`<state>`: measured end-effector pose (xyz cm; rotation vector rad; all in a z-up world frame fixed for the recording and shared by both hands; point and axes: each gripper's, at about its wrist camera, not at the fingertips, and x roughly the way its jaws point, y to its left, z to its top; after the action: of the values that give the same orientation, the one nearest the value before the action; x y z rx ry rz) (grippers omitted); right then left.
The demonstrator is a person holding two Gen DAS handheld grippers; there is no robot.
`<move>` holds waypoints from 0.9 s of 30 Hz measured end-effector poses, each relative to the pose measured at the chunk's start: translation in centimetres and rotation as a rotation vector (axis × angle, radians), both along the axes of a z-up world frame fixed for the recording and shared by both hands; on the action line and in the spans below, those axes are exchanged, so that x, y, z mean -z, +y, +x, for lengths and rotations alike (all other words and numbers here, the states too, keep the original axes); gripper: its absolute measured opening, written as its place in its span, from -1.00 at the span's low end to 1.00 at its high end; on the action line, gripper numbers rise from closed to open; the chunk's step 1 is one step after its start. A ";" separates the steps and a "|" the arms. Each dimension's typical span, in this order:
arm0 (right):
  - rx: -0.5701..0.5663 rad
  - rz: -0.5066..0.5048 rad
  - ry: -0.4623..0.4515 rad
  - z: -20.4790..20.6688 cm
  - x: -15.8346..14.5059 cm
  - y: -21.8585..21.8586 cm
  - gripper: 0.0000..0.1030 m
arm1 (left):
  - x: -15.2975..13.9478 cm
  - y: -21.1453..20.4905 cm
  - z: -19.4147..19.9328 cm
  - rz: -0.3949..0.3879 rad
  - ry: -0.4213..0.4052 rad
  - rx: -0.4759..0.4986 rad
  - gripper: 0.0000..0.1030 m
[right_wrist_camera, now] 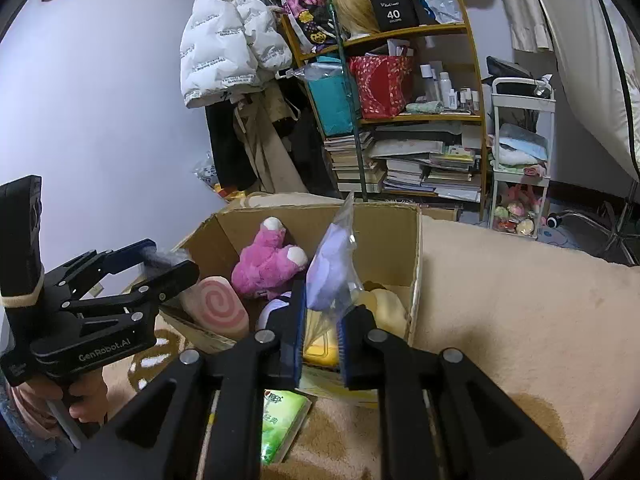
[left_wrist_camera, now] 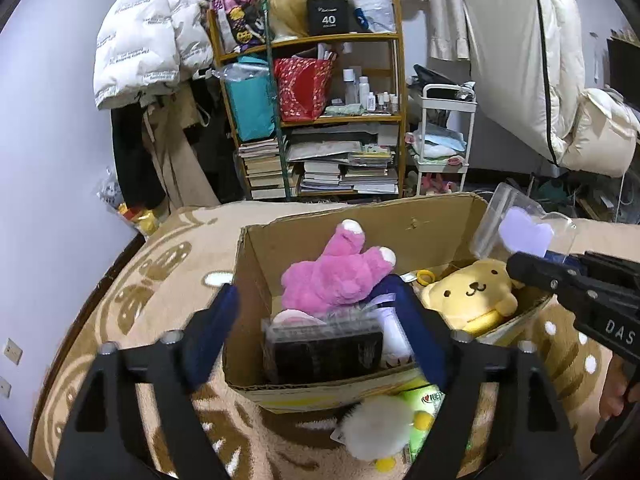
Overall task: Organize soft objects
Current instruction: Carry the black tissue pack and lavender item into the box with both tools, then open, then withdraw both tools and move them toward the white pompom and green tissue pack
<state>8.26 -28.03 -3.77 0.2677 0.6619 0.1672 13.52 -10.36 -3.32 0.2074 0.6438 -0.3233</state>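
- The right claw (right_wrist_camera: 320, 320) pinches a clear bag with a soft purple heart (right_wrist_camera: 330, 268) inside and holds it up over the cardboard box (right_wrist_camera: 384, 236).
- The left claw (left_wrist_camera: 316, 328) is spread wide with nothing in it, right at the box's near edge.
- The pink plush (left_wrist_camera: 336, 276) and the yellow bear (left_wrist_camera: 472, 288) already lie in the box.
- I think the next job is dropping the bag in. Move it low over a free spot first.
- Let go gently, so the bag does not slide out onto the blanket (right_wrist_camera: 500, 300).
- Keep the two claws apart.
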 end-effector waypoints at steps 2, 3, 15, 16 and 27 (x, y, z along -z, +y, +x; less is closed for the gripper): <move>0.004 0.015 -0.001 -0.1 -0.1 -0.2 -0.19 | 0.0 0.2 0.0 -0.014 0.007 0.003 0.76; 0.007 0.021 -0.003 -0.2 -0.2 -0.2 -0.11 | 0.0 0.2 0.0 -0.014 0.014 0.005 0.77; 0.057 0.024 -0.002 -2.5 -1.9 -1.1 0.81 | -0.8 1.5 -2.0 -0.019 0.029 -0.022 0.92; 0.062 0.024 -0.003 -2.8 -2.1 -1.2 0.88 | -0.9 1.7 -2.2 -0.018 0.032 -0.024 0.93; 0.116 -0.014 -0.022 -6.7 -3.8 -0.3 1.00 | -2.7 3.8 -6.4 -0.031 0.056 -0.035 0.96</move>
<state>1.59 -28.34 0.01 0.2896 0.6241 0.0546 7.08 -6.59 -0.65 0.1575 0.6963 -0.3065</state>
